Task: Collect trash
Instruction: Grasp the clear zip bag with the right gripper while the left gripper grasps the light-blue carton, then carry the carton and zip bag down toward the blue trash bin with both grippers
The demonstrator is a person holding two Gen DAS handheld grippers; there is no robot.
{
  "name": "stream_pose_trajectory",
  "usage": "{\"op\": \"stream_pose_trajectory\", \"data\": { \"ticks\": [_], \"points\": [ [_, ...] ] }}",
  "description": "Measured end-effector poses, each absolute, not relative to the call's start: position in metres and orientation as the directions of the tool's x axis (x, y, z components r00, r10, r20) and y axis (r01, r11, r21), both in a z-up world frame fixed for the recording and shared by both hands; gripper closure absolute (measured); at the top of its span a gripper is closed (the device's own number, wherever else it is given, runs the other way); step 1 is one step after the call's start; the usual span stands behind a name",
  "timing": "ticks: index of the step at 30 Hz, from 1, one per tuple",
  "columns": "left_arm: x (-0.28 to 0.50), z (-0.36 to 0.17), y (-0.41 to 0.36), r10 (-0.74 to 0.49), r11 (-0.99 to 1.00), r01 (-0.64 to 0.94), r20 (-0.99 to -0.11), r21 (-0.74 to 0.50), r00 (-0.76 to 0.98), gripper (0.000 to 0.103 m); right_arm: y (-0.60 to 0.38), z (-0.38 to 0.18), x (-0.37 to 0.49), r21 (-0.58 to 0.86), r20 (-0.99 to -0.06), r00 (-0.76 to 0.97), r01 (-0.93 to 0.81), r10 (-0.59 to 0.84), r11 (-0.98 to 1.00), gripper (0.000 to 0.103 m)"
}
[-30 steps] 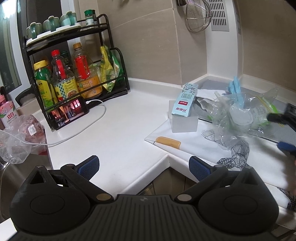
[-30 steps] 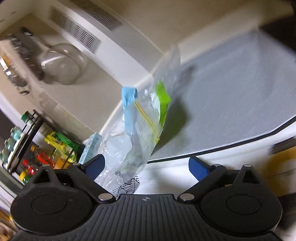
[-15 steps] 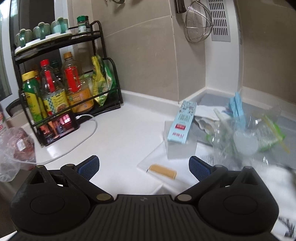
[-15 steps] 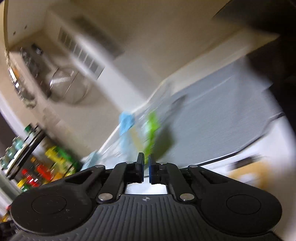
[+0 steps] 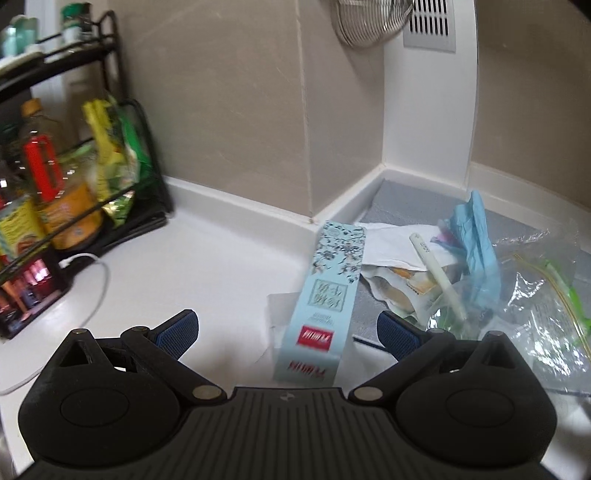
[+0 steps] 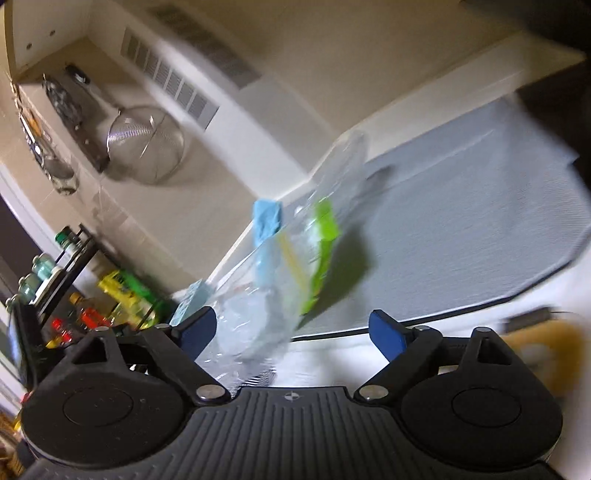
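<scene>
Left wrist view: left gripper (image 5: 288,328) spread wide, empty, just short of pale blue carton (image 5: 325,295) on white counter (image 5: 207,254), beside clear bag (image 5: 517,295) of trash. Right wrist view: right gripper (image 6: 293,328) just reopened wide, clear bag between jaws, ungripped.

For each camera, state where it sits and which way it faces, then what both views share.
Left wrist: sits behind the open left gripper, facing down at the counter corner: pale blue carton, clear plastic bag, condiment rack.
Right wrist: sits behind the open right gripper, tilted, facing the clear plastic bag and grey mat; its jaws just opened.
Shared: bag, rack, wire strainer, wall vent.
</scene>
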State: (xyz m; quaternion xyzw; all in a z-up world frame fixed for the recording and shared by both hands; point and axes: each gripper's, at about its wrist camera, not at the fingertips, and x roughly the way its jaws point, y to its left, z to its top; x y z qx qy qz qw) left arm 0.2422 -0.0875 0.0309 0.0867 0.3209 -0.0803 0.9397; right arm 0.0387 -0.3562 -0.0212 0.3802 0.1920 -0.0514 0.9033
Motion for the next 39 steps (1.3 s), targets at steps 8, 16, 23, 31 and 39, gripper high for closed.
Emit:
{"op": "stream_pose_trajectory", "data": {
  "ticks": [8, 16, 23, 31, 39],
  "points": [
    [0.277, 0.012, -0.110, -0.089, 0.962, 0.239, -0.675, 0.132, 0.733, 0.000, -0.349, -0.034, 0.072, 0.675, -0.420, 0.904, 0.252, 0.080, 0.693, 0.011],
    [0.279, 0.030, -0.088, -0.146, 0.982, 0.189, -0.671, -0.009, 0.727, 0.060, -0.349, -0.036, 0.074, 0.681, -0.366, 0.925, 0.192, 0.101, 0.707, 0.098],
    [0.234, 0.073, -0.054, -0.207, 0.977, 0.199, -0.597, -0.081, 0.775, 0.060, -0.349, -0.001, 0.029, 0.667, -0.229, 0.973, 0.148, 0.011, 0.731, 0.102],
    [0.141, 0.098, -0.013, -0.212, 0.977, 0.190, -0.527, -0.096, 0.823, 0.060, -0.347, 0.044, -0.036, 0.574, -0.134, 0.986, 0.155, -0.094, 0.804, 0.102],
    [0.036, 0.077, 0.018, -0.203, 0.979, 0.166, -0.551, -0.118, 0.810, 0.060, -0.336, 0.058, -0.073, 0.520, -0.134, 0.984, 0.167, -0.113, 0.838, 0.102]
  ]
}}
